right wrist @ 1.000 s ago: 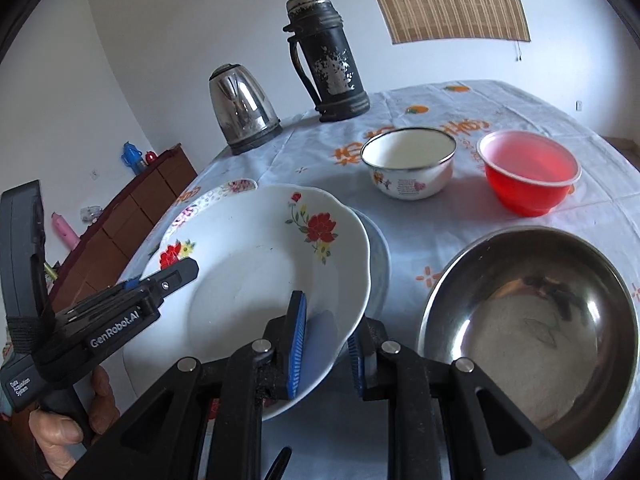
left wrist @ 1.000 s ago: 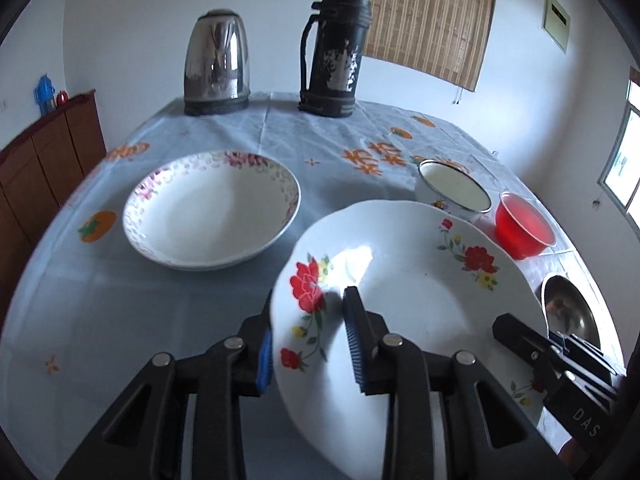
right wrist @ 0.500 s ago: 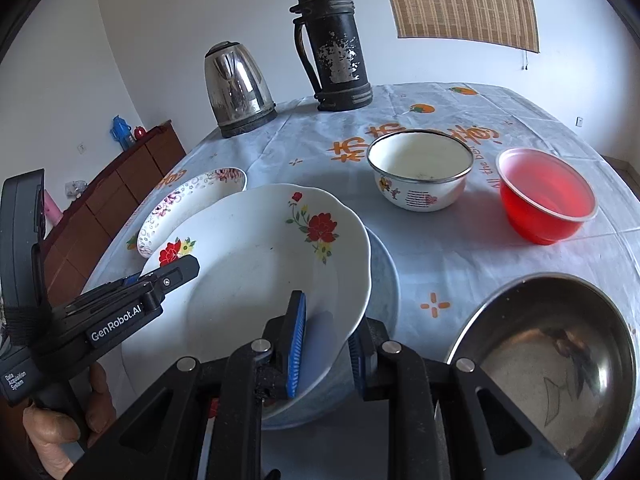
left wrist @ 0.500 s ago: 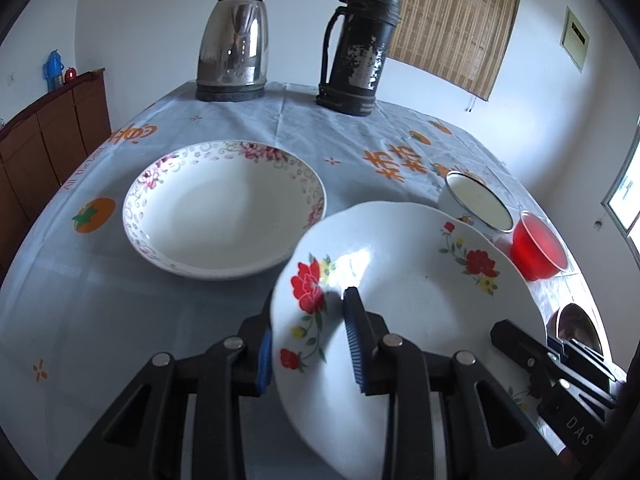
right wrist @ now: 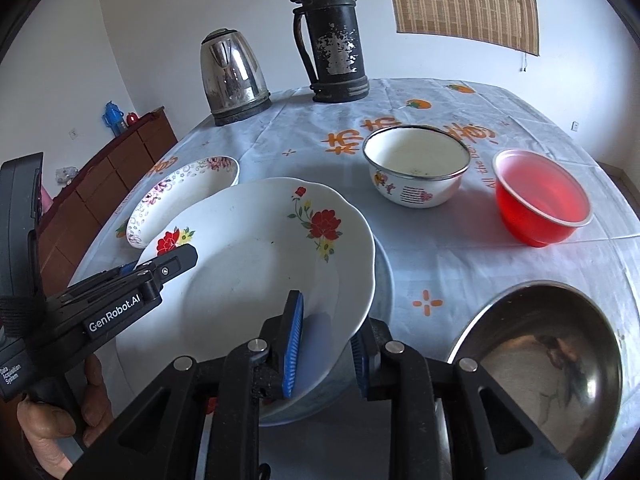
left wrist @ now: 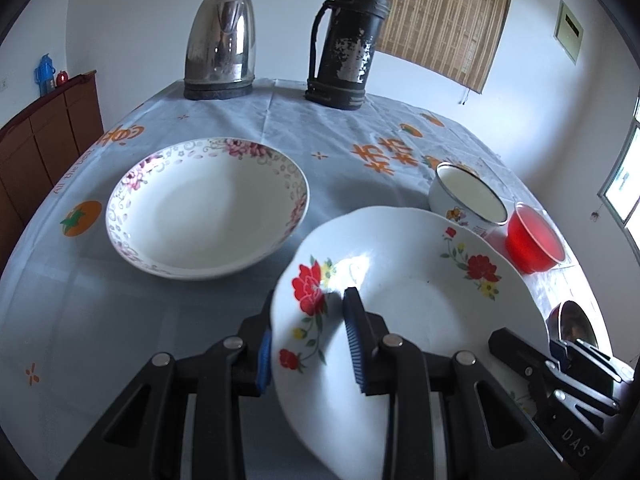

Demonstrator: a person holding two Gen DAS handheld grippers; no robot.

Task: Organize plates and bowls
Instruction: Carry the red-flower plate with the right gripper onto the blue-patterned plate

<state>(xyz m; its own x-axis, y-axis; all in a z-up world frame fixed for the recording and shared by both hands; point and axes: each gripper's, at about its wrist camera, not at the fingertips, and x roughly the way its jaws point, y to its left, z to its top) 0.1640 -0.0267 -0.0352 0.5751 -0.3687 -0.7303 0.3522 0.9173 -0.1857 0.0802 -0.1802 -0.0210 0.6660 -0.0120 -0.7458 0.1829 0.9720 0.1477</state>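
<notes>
Left gripper [left wrist: 310, 340] clamped the red-flowered plate [right wrist: 256, 264] at its nine o'clock rim, right gripper [right wrist: 326, 344] opening astride its five o'clock rim, pink-rimmed plate [left wrist: 208, 208] beyond

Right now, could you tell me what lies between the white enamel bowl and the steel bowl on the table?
In the right wrist view, only bare tablecloth lies between the enamel bowl and the steel bowl; the red bowl sits off to the side.

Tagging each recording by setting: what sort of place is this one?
Probably a home dining room: a patterned cloth-covered table set with crockery, a steel electric kettle beside a worn black thermos flask, and a brown wooden sideboard by the wall.
</notes>
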